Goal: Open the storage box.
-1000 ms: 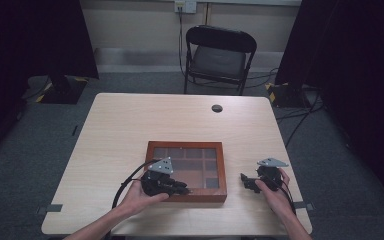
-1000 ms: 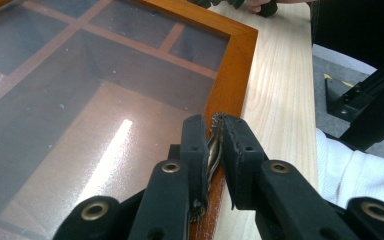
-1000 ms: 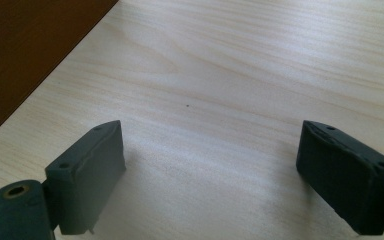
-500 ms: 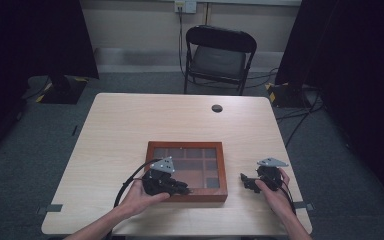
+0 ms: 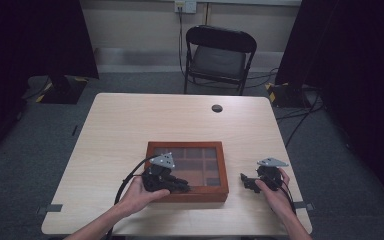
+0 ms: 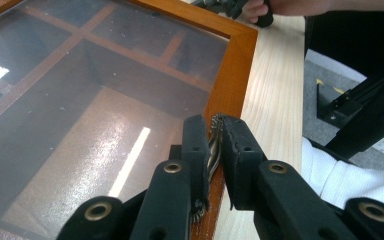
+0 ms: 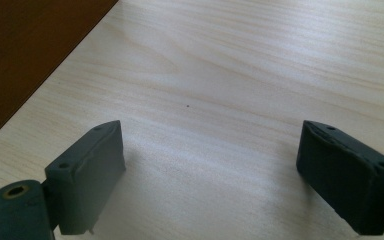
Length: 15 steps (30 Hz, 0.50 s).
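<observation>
The fingers (image 6: pixel 196 150) of the left gripper (image 6: pixel 215 150) pinch a small metal clasp (image 6: pixel 213 145) on the near edge of the glass-lidded wooden box (image 5: pixel 187 170), mid-table; the right gripper (image 7: pixel 210 175) rests beside it, jaws wide, empty.

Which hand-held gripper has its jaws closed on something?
The left hand-held gripper, pinching a small metal clasp at the wooden box edge; the right one gapes over bare table.

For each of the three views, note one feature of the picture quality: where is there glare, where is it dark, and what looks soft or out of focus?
Left gripper view: streaks of ceiling light glare on the glass lid of the wooden box. High view: the room's edges sink into black and the table is evenly lit. Right gripper view: the near pads look soft and cast faint shadows on the tabletop.
</observation>
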Available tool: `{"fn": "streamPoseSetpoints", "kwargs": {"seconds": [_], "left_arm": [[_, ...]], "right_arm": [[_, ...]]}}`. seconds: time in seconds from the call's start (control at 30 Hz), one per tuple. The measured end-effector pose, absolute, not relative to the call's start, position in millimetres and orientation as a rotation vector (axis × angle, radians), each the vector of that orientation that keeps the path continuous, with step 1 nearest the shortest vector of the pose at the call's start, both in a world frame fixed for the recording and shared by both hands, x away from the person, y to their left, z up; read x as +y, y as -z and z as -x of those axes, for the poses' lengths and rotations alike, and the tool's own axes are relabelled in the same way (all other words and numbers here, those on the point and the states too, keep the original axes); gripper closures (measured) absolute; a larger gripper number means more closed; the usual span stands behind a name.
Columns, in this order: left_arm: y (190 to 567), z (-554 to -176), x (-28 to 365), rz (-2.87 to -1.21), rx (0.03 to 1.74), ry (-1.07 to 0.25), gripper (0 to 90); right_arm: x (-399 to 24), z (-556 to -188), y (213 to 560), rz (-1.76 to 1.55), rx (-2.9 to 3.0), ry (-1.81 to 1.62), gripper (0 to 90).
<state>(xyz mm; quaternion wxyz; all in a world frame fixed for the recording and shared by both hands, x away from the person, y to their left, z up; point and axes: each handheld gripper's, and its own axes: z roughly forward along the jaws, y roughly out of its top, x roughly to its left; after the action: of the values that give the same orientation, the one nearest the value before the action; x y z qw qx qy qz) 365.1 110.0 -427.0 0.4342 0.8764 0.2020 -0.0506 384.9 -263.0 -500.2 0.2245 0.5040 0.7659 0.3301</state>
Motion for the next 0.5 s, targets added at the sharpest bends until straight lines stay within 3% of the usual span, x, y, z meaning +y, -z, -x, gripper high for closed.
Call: {"fn": "streamPoseSetpoints", "kwargs": {"seconds": [0.5], "left_arm": [[401.8, -371.9, 114.3, -2.145, 0.509, 0.146, 81.0]], "right_arm": [[-263.0, -385.1, 500.3, -1.389, 2.112, -0.910, 11.3]]}}
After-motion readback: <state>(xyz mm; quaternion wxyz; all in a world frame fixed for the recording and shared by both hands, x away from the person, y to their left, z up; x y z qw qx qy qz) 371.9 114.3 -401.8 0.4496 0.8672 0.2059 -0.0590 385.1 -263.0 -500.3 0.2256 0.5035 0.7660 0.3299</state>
